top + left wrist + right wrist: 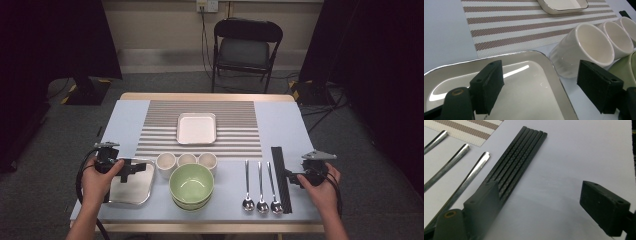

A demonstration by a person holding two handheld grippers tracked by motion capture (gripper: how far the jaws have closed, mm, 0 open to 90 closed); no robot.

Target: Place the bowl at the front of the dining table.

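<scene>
My left gripper hovers open over a shiny metal tray at the table's front left. In the left gripper view the jaws of my left gripper straddle the tray's right rim, with nothing between them. Three white cups stand in a row to the right, the nearest cup just beyond the rim. My right gripper is open just to the right of a bundle of black chopsticks. The right gripper holds nothing, and the chopsticks run past its left jaw.
A green bowl sits in front of the cups. Three spoons lie left of the chopsticks. A white square dish rests on a striped placemat. A black chair stands beyond the table.
</scene>
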